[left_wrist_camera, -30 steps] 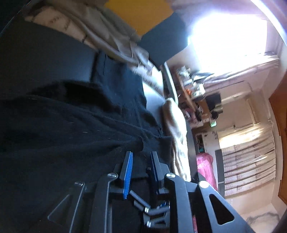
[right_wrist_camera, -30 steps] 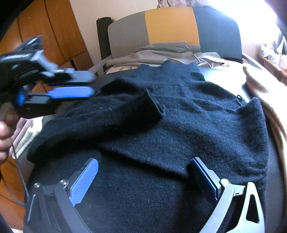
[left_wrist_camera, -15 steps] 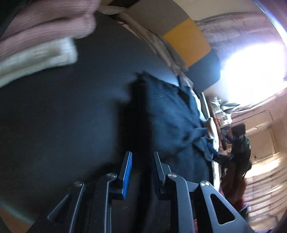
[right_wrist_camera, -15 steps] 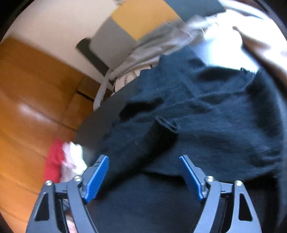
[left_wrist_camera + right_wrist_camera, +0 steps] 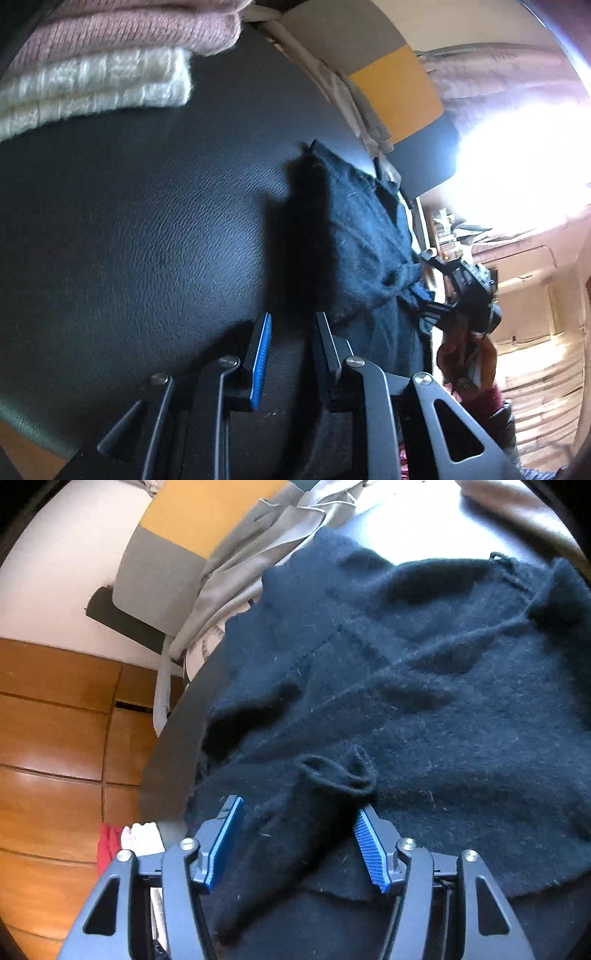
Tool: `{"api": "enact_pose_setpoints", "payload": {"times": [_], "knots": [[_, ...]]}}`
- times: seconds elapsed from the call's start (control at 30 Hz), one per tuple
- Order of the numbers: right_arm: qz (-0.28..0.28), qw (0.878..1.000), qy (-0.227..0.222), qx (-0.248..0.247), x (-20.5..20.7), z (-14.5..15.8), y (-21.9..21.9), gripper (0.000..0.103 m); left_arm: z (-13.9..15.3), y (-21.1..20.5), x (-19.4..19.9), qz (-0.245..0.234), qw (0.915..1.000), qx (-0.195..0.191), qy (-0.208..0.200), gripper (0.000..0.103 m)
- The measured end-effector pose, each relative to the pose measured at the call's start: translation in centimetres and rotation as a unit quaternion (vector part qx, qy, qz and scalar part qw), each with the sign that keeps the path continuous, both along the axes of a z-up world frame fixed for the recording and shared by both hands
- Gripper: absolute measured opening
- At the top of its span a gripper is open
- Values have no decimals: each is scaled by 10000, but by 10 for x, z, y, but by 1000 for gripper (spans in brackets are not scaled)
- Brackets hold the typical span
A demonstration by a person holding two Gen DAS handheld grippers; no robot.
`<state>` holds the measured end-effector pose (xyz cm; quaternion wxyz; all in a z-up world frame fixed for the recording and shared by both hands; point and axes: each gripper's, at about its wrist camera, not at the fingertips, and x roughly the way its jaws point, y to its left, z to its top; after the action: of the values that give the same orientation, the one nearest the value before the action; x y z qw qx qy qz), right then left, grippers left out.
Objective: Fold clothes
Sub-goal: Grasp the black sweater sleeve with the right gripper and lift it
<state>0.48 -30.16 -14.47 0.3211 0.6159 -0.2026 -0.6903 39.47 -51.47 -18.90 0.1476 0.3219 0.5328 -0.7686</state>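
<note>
The black knit sweater [image 5: 424, 686] is spread across the dark leather-look counter [image 5: 147, 229], rumpled, one sleeve [image 5: 295, 823] flopped back over the body with its open cuff curled up. The right gripper [image 5: 295, 843] is right down on that sleeve, jaws apart on either side of it, blue pads not yet touching the wool as far as I can see. In the left wrist view the same gripper shows at the garment's far edge. The left gripper [image 5: 290, 343] sits at the sweater's opposite edge, jaws only narrowly parted; the fabric there is lost in shadow, so whether any is caught between them I can't tell.

This looks like a thick, fuzzy knit: soft, floppy, a bit of weight, clingy rather than slippery. It should bunch easily and hold no shape, so a pinch through the sleeve just behind the cuff, or at a hem corner, seems the safest hold; grabbing mid-panel would likely drag layers along.

Up at the counter's far corner lies a folded stack, a pink knit [image 5: 140, 26] on a cream knit [image 5: 96, 85]. A beige garment [image 5: 255, 550] is draped at the far edge beyond the sweater's neck.
</note>
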Motion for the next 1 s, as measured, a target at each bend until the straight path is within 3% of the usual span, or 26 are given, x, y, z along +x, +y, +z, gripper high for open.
{"api": "enact_pose_setpoints", "payload": {"times": [0.03, 0.07, 0.1, 0.33, 0.37, 0.43, 0.47, 0.6, 0.73, 0.87, 1.0], "knots": [[5, 10000, -5, -64, 0, 0, -1, 69, 1, 1, -1, 4, 10000, -22, 7, 21], [9, 9997, -32, -246, -1, -1, -1, 87, 3, 1, 0, -5, 10000, -14, 38, 21], [13, 9991, -58, -427, -1, -1, -1, 95, 5, 1, 0, -15, 10000, -8, 71, 21], [314, 9992, 211, -132, 2, 6, -16, 102, 21, 9, -1, -158, 9996, -178, 170, 22], [241, 9994, 216, -92, 2, 6, -13, 98, 22, 11, -2, -180, 9995, -177, 171, 22], [109, 9998, 186, -2, 2, 4, -8, 47, 24, 15, -2, -215, 9994, -188, 184, 22], [71, 9999, 88, 66, 0, -1, -6, 11, 25, 19, -4, -252, 9993, -204, 185, 22], [236, 9996, 157, 10, 2, 0, -2, 10, 25, 32, -9, -403, 9982, -38, 435, 22], [672, 9955, 601, -295, 1, 54, -20, 10, 27, 50, -20, -633, 9950, 101, 767, 23], [1105, 9866, 1043, -599, 0, 108, -39, 10, 31, 68, -55, -875, 9926, -50, 836, 23], [1513, 9730, 1504, -882, 1, 164, -62, 10, 35, 66, -98, -811, 9933, -175, 811, 24]]}}
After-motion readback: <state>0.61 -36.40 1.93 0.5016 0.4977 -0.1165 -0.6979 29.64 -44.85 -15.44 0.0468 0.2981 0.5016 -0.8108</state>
